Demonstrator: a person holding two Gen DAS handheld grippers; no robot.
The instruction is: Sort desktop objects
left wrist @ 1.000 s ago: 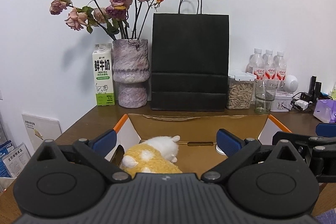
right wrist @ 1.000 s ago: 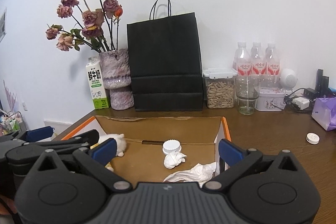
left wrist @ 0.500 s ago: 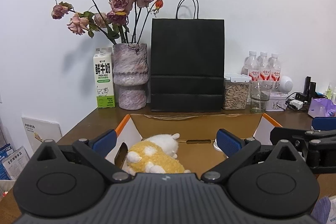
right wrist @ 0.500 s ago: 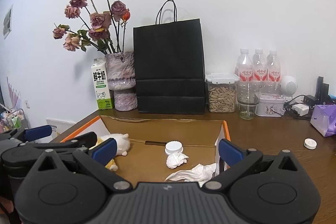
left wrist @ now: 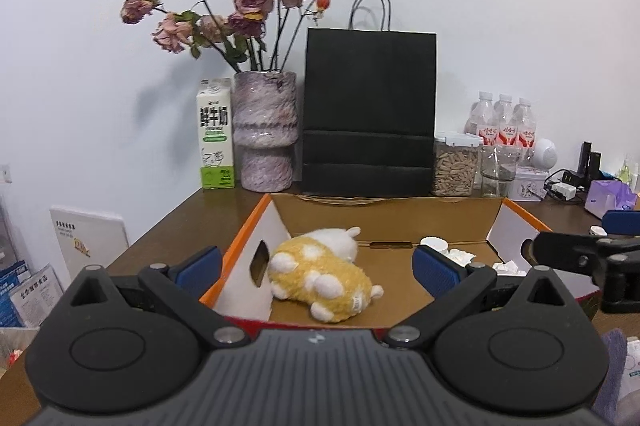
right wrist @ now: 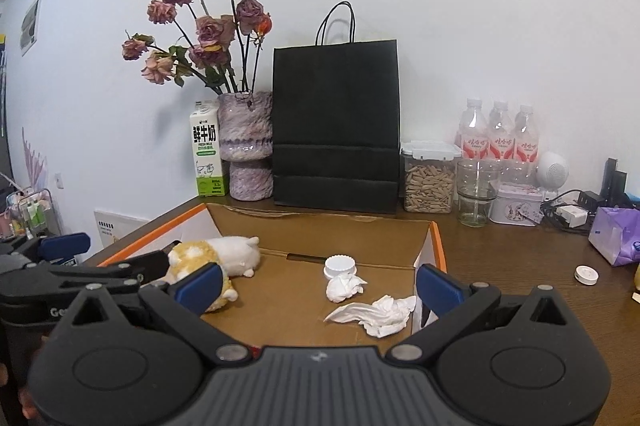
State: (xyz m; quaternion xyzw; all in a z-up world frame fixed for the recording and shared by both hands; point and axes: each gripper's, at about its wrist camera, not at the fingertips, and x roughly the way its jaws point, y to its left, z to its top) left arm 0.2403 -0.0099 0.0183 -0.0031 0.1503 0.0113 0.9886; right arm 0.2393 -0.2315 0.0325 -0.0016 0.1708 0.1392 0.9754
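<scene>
left gripper (left wrist: 316, 266) jaws apart, empty | right gripper (right wrist: 316, 284) jaws apart, empty | fluffy yellow-and-white plush toy (left wrist: 320, 272) lies inside open orange-edged cardboard box (left wrist: 400, 216) on desk, likely as sorted | crumpled white tissues (right wrist: 374, 312) binned alongside

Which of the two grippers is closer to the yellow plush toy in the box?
Left. The left gripper is open right above the yellow plush toy; the right gripper is off to its right, over the crumpled tissues.

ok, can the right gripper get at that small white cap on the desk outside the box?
Probably yes. The white cap lies alone on bare desk right of the box, nothing over it. The right gripper is open and empty, pointing into the box, so it must swing right.
</scene>
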